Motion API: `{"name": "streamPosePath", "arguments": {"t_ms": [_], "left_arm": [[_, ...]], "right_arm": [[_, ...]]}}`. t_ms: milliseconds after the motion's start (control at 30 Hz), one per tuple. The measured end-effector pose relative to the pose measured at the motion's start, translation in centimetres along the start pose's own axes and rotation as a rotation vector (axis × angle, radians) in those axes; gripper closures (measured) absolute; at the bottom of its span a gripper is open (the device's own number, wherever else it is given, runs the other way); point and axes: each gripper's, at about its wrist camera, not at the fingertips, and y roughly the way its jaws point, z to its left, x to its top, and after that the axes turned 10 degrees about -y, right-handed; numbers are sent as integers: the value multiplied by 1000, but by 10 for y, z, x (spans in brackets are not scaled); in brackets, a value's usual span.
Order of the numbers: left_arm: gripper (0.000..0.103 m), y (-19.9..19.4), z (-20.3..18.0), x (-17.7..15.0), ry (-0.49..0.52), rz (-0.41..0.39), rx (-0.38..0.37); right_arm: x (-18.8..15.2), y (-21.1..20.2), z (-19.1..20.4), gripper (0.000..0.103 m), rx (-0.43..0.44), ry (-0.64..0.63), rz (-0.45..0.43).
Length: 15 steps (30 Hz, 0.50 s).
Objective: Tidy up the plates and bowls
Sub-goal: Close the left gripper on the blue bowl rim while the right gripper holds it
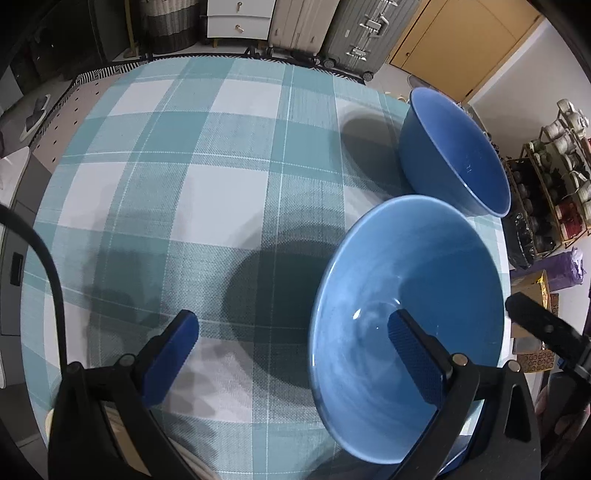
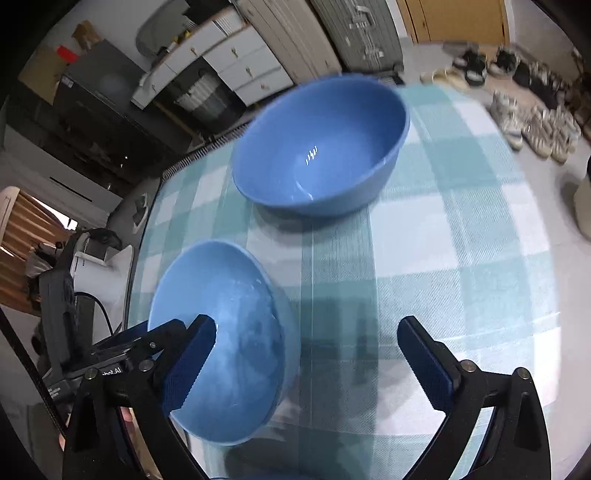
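Note:
Two blue bowls stand on a teal checked tablecloth [image 1: 221,184]. The pale blue bowl [image 1: 373,295] is nearest, and the deeper, darker bowl [image 1: 454,155] stands behind it. My left gripper [image 1: 295,336] is open wide, with its right finger [image 1: 413,354] over the pale bowl's inside and its left finger outside the rim. In the right wrist view my right gripper [image 2: 308,358] is also open. Its left finger [image 2: 195,354] hangs over the pale bowl [image 2: 236,314] and its right finger is over bare cloth. The dark bowl [image 2: 321,147] lies beyond it. Neither gripper's pads press on anything.
The table's rounded edge runs close behind the dark bowl. Suitcases [image 1: 354,33] and white drawers [image 1: 240,18] stand past the far edge, with a shoe rack [image 1: 554,177] on the right. A pale object [image 2: 583,206] stands at the right edge of the right wrist view.

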Motion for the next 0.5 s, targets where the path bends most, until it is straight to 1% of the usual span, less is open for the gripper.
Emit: {"name": "streamPosePath", "arguments": {"t_ms": [33,67,100,167,200,233,267,300,333,400,433,467,500], "left_arm": [[2,2,-1,0,7,13,-1],[2,4,-3,0,16,21,1],[2,4,-5,0,23,21,4],[2,5,-9,-2,42,18,1],[2,5,-10,-2,50,19,-5],[4,4,-12,-3,59,22,-13],[7,4,-13,-3,63,23,-22],[17,4,-13,-2,65,26,-40],[27,5,-13,-1,68,41,-59],[33,7,-13,-1,65,63,-83],[39,7,-12,-1,65,63,-88],[42,7,-12,-1,72,61,-85],[46,6,-13,-2,78,61,-82]], "right_arm": [[0,6,-1,20,22,15,20],[-1,11,-3,25,36,29,35],[-1,16,-5,29,49,51,53],[-3,23,-6,31,58,67,62],[-3,24,-6,34,59,65,62],[-3,26,-5,40,61,63,63],[-2,28,-5,42,67,66,68],[-2,30,-5,48,75,71,75],[-2,31,-5,50,78,79,82],[-1,33,-5,52,87,96,85],[-1,35,-3,56,91,91,94],[0,36,-3,59,92,88,96],[0,35,-1,65,92,84,96]]}}
